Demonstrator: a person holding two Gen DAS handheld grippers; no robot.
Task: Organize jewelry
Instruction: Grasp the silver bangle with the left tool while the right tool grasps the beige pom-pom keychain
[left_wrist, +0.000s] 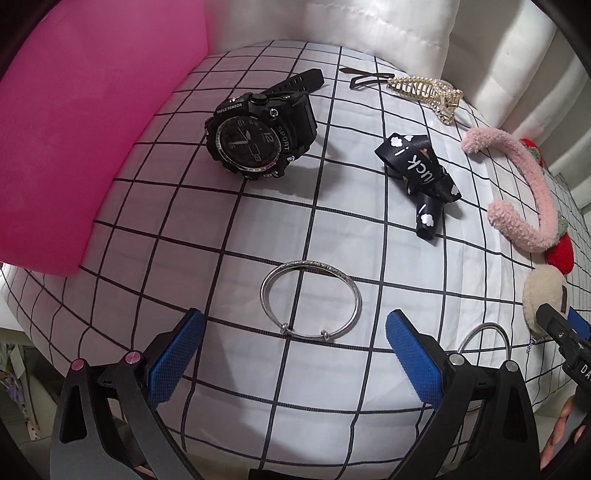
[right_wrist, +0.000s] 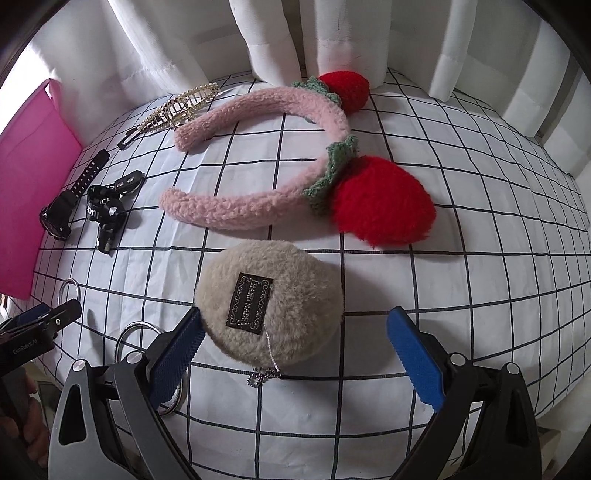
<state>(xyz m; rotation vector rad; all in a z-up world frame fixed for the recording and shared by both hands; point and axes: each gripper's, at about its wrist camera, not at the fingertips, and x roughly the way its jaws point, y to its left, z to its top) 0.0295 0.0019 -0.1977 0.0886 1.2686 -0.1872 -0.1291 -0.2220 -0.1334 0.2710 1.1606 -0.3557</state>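
Left gripper (left_wrist: 293, 363) spread wide, holding nothing, its blue pads either side of a silver bangle (left_wrist: 311, 301) lying flat just ahead; right gripper (right_wrist: 295, 363) also spread wide and holding nothing, left pad touching or just beside a beige fuzzy pouch (right_wrist: 269, 306) with a chain charm. Surface is a white grid-check cloth (left_wrist: 207, 229), also holding a black sport watch (left_wrist: 258, 138), black printed ribbon (left_wrist: 424, 177), pearl hair claw (left_wrist: 424, 94), pink strawberry headband (right_wrist: 266, 155) and a second bangle (right_wrist: 133, 332). Pink box (left_wrist: 74, 125) at left, white curtain (right_wrist: 280, 33) behind.
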